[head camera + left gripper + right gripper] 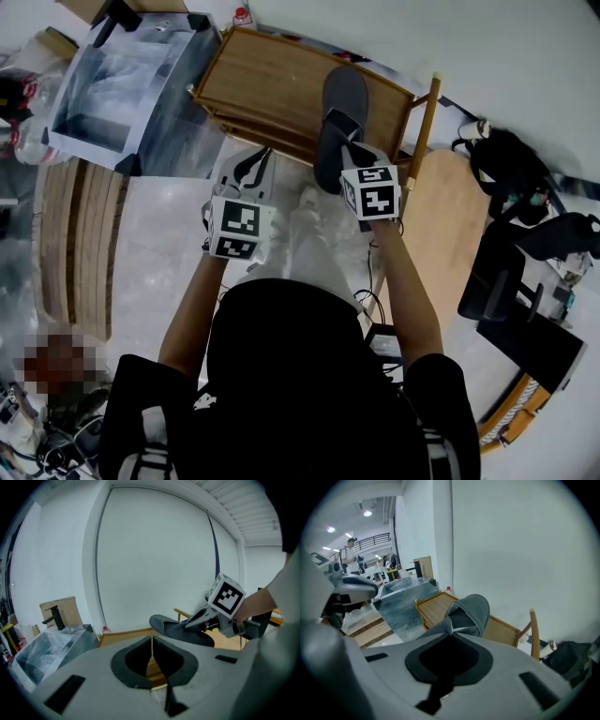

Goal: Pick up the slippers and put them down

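Note:
One grey slipper [337, 112] hangs in the air over a low wooden rack [272, 89], toe pointing away from me. My right gripper [343, 142] is shut on its heel end. In the right gripper view the slipper [469, 612] rises straight out of the closed jaws, and my right gripper [451, 630] hides its heel. The left gripper view shows the same slipper [180, 627] from the side, held by the right gripper [202, 617]. My left gripper [251, 167] hovers to the left of it and a little nearer to me. My left gripper [152, 654] is shut with nothing in it.
A clear plastic box [122, 84] stands left of the rack, against a white wall. Wooden slats [75, 244] lie on the floor at the left. A rounded wooden board [455, 234], a black bag [511, 164] and a black chair [516, 281] are on the right.

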Demonstrator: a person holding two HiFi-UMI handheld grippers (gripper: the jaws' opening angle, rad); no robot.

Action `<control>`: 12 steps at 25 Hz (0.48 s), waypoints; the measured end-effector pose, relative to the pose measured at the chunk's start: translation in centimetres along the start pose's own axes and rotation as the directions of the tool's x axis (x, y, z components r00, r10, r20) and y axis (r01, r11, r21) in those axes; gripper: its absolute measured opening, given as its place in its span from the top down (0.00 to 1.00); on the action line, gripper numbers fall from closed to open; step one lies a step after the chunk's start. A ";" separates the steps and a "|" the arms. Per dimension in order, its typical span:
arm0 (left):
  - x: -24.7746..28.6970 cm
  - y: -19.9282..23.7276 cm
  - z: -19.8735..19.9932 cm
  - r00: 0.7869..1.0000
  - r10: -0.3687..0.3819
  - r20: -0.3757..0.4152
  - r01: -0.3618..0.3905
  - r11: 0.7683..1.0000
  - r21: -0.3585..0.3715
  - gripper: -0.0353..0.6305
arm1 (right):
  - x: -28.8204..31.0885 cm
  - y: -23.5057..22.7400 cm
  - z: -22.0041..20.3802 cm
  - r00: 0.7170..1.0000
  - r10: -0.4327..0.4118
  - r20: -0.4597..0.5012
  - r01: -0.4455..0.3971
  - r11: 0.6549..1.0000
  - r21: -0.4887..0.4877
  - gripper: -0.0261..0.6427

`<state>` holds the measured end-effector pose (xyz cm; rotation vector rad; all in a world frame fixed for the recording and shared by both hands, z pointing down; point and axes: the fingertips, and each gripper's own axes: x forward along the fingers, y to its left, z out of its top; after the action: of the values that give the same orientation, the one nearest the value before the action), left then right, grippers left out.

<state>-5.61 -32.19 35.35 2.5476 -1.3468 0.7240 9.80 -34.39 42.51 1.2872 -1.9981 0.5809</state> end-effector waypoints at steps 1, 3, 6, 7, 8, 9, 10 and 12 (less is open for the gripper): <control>-0.5 0.0 -0.1 1.000 0.000 0.004 0.000 1.000 0.003 0.93 | -0.4 0.4 0.0 1.000 -0.003 0.007 0.003 1.000 0.001 0.95; -1.5 0.0 -0.2 1.000 -0.001 0.014 0.001 1.000 0.007 0.93 | -1.1 1.2 0.0 1.000 -0.009 0.022 0.009 1.000 0.002 0.95; -3.0 -0.1 -0.4 1.000 -0.001 0.026 0.001 1.000 0.019 0.93 | -2.2 2.2 0.0 0.999 -0.017 0.040 0.017 1.000 0.001 0.95; -3.5 -0.2 -0.4 1.000 -0.001 0.031 0.001 1.000 0.024 0.93 | -2.5 2.5 -0.1 0.999 -0.019 0.045 0.019 1.000 0.000 0.95; -4.0 -0.2 -0.4 0.999 -0.002 0.036 0.001 1.000 0.030 0.93 | -2.8 2.8 -0.2 0.999 -0.021 0.048 0.021 1.000 0.001 0.95; -4.4 -0.2 -0.4 0.999 -0.001 0.040 0.000 0.999 0.037 0.93 | -3.0 3.1 -0.3 0.998 -0.023 0.051 0.023 1.000 0.002 0.95; -4.9 -0.2 -0.4 0.999 0.001 0.044 -0.003 0.999 0.043 0.93 | -3.3 3.3 -0.4 0.998 -0.023 0.053 0.023 1.000 0.001 0.95; -5.6 -0.1 -0.4 0.999 0.008 0.051 -0.010 0.999 0.048 0.93 | -3.8 3.9 -0.4 0.998 -0.020 0.059 0.020 1.000 -0.008 0.95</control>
<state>-8.32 -27.85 32.96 2.6160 -1.3737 0.7063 7.37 -30.22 39.89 1.3315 -2.0311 0.5299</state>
